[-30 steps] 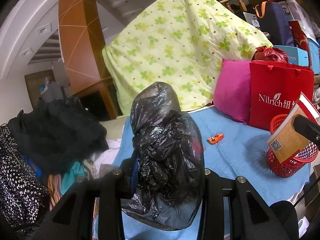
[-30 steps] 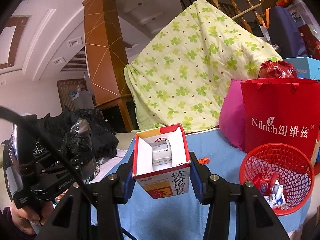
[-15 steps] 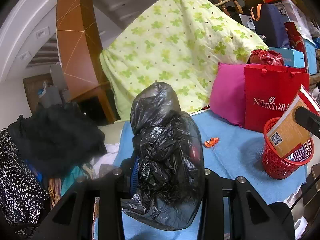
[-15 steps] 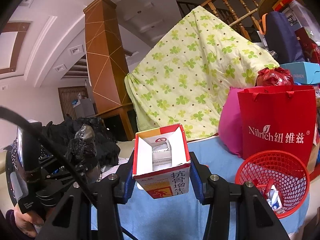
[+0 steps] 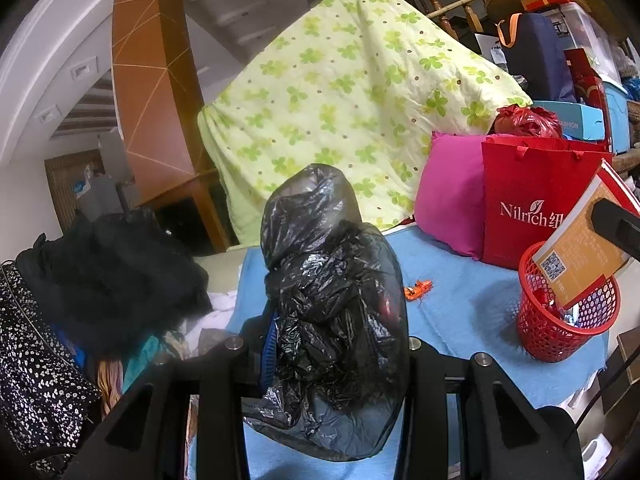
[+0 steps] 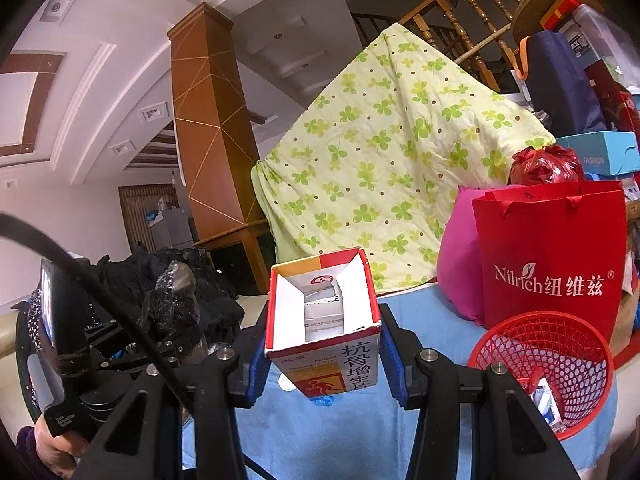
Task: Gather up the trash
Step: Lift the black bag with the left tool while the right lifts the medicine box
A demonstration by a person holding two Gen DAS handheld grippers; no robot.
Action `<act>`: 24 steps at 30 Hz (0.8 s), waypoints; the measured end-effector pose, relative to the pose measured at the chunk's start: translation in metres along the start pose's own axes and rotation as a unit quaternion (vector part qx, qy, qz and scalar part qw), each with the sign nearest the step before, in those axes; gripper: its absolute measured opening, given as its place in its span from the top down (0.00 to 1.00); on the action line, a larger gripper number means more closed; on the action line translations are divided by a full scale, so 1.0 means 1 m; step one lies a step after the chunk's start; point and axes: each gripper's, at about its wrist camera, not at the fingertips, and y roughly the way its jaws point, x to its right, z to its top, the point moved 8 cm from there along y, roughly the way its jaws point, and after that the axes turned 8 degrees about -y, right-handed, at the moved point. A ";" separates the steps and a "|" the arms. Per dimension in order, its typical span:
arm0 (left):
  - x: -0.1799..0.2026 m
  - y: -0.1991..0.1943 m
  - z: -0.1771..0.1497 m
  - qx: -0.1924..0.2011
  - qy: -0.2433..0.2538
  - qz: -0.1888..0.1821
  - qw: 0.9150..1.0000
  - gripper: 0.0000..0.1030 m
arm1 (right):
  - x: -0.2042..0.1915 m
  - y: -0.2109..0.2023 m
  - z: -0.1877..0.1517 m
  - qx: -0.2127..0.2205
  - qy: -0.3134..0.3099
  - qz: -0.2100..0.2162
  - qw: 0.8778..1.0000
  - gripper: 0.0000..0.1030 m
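Observation:
My left gripper (image 5: pixel 336 344) is shut on a crumpled black plastic bag (image 5: pixel 332 276) and holds it above the blue cloth (image 5: pixel 460 304). My right gripper (image 6: pixel 322 344) is shut on an open red, white and orange medicine carton (image 6: pixel 324 312), held up left of the red mesh basket (image 6: pixel 548 364). In the left wrist view the carton (image 5: pixel 580 248) hangs over the basket (image 5: pixel 560 328), its lower corner inside the rim. The basket holds several wrappers. A small orange wrapper (image 5: pixel 418 289) lies on the cloth.
A green-patterned quilt (image 5: pixel 352 108) stands behind. A pink cushion (image 5: pixel 452 196) and red Nilrich bag (image 5: pixel 536 204) sit at the back right. Dark clothes (image 5: pixel 108 272) pile up at the left. The left gripper with its bag shows at the left in the right wrist view (image 6: pixel 172 304).
The right gripper has carried the carton right and down over the red basket, its corner now dipping inside. The left gripper still holds the black bag, shifted slightly.

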 end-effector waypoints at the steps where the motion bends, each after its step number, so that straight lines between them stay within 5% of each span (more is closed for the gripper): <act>1: 0.000 -0.001 -0.001 0.000 -0.001 -0.001 1.000 0.61 | 0.000 -0.001 0.001 0.001 0.000 0.000 1.000 0.51; 24: 0.009 0.006 -0.013 -0.024 -0.003 -0.009 1.000 0.61 | 0.013 -0.010 -0.013 0.002 0.020 -0.003 1.000 0.51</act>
